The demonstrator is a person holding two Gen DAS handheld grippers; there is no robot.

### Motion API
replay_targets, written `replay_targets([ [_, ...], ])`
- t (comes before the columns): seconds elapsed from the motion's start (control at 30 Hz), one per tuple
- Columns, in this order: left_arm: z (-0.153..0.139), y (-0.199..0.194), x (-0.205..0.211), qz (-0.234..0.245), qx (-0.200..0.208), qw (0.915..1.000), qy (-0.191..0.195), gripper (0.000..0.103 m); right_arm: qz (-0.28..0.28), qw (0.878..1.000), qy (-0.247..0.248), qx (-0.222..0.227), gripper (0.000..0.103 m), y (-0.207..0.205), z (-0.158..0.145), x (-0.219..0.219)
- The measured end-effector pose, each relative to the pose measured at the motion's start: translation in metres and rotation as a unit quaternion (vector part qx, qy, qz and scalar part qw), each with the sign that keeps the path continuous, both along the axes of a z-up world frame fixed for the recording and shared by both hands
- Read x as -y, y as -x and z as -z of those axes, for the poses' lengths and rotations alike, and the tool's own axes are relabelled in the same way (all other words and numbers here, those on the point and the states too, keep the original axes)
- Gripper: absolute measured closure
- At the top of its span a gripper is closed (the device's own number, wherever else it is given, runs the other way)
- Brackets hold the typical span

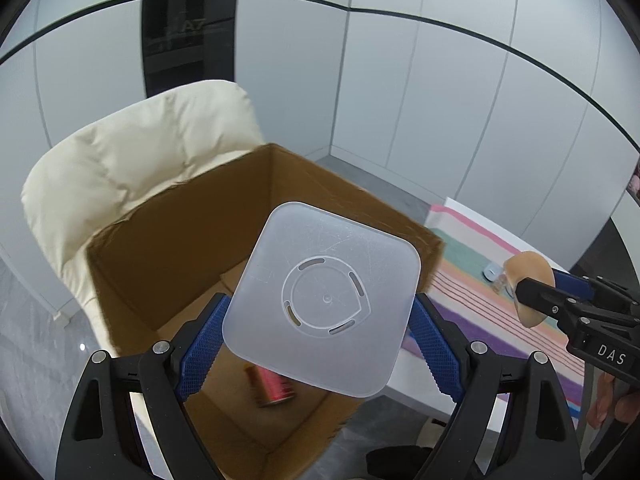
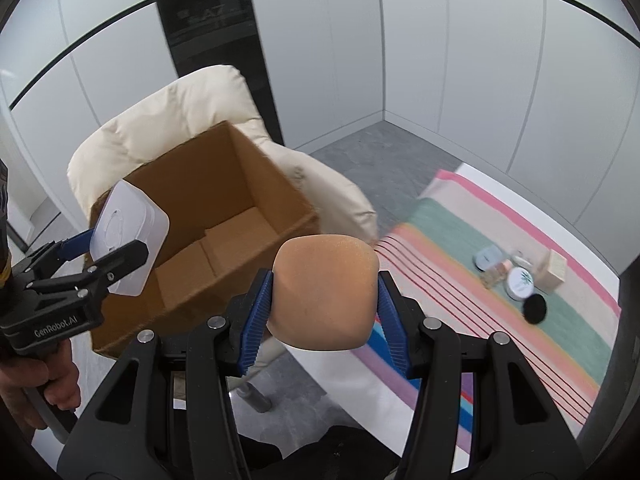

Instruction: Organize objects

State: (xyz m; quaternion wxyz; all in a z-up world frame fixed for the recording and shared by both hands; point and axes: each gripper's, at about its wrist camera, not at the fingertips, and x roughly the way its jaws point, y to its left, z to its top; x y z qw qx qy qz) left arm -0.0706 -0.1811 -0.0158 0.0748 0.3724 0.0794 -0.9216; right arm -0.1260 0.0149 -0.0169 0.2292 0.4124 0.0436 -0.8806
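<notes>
Pale panelled walls and a grey floor frame a cream padded chair (image 2: 168, 128) with an open cardboard box (image 2: 208, 216) sitting on its seat; to the right a white tabletop (image 2: 560, 208) carries a striped cloth (image 2: 460, 240).

The left hand-held gripper (image 1: 320, 320) has its blue pads pressed against the two sides of a frosted square plastic lid (image 1: 324, 300), jaws spread wide to span it; the lid hangs above the box opening, tilted toward the camera. A red can (image 1: 272, 386) lies on the box floor near its closest wall. The right hand-held gripper (image 2: 324, 300) is clamped, jaws about half spread, on a tan rounded sponge (image 2: 324, 292) (soft-looking, perhaps a makeup puff), which hovers over the gap between the chair and the tabletop's near-left corner.

Near the far right edge of the tabletop a small group remains on the cloth: a pale blue tin (image 2: 488, 258), a white round jar (image 2: 520, 284), a black round disc (image 2: 535, 309) and a small beige carton (image 2: 554, 270).

The step in hand appears to be dropping both items into the box. To do it well, bring the lid fully inside the box walls and lower it before releasing, so it does not catch a rim; carry the sponge leftward past the box's right wall first, keeping the two hand-held grippers apart (they sit close here); release low, clear of the can.
</notes>
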Motion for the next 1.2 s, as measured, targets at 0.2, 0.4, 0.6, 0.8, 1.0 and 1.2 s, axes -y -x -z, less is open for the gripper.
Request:
replay_targets([
  [0.2, 0.003, -0.011, 0.019, -0.021, -0.006, 0.9996, 0.018, 0.008, -0.027, 1.0, -0.001, -0.001, 0.049, -0.003, 0.001, 0.038],
  [0.4, -0.002, -0.029, 0.039, -0.053, -0.029, 0.9963, 0.06, 0.0, -0.052, 0.999, -0.004, -0.003, 0.049, -0.008, 0.002, 0.069],
  [0.6, -0.004, -0.051, 0.069, -0.086, -0.024, 0.9944, 0.057, 0.0, -0.073, 0.997, -0.011, -0.006, 0.049, -0.014, 0.003, 0.101],
  [0.8, -0.004, -0.069, 0.094, -0.115, -0.018, 0.9917, 0.054, 0.0, -0.1, 0.995, -0.016, -0.006, 0.049, -0.022, 0.007, 0.135],
  [1.0, -0.005, -0.086, 0.111, -0.135, -0.016, 0.9893, 0.054, 0.0, -0.118, 0.993, -0.018, -0.003, 0.049, -0.03, 0.009, 0.16],
  [1.2, -0.007, -0.098, 0.125, -0.153, -0.016, 0.9868, 0.05, 0.0, -0.12, 0.993, -0.016, -0.013, 0.033, -0.034, 0.008, 0.173],
])
